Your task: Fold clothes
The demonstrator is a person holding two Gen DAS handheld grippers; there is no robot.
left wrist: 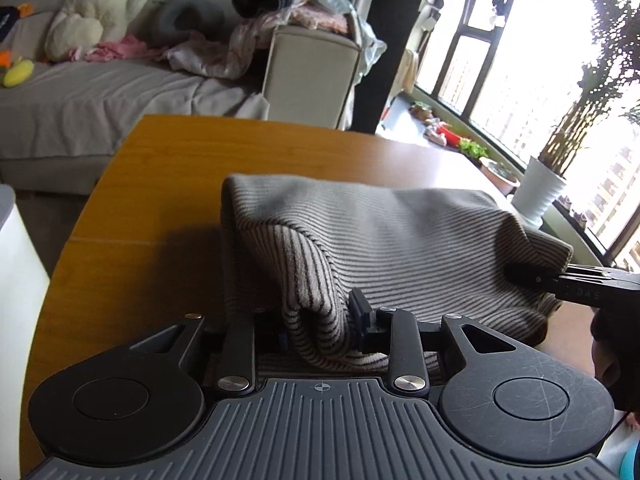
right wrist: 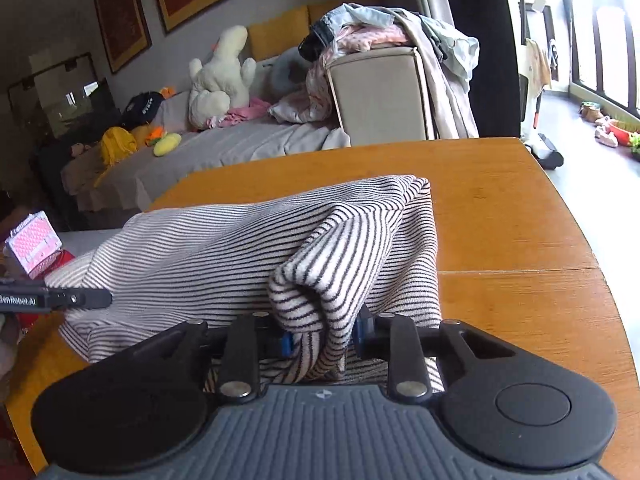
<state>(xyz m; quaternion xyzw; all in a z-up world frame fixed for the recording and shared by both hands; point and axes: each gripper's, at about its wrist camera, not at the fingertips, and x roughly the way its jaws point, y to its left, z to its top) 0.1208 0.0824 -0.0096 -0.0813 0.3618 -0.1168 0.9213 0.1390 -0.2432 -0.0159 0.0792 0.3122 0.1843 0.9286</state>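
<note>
"GenRobot.AI" on left tongs

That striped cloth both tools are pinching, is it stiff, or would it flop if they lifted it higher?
Probably floppy: the striped cloth sags between the left tool and the right tool and bunches into soft folds where it is pinched. It looks like a thick knit, so likely not slippery. On the wooden table it would probably drag and wrinkle rather than slide flat.

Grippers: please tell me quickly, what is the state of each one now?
Left gripper: shut on the striped cloth, a bunched fold between its pads.
Right gripper: shut on the striped cloth too, at another bunched fold.
</note>
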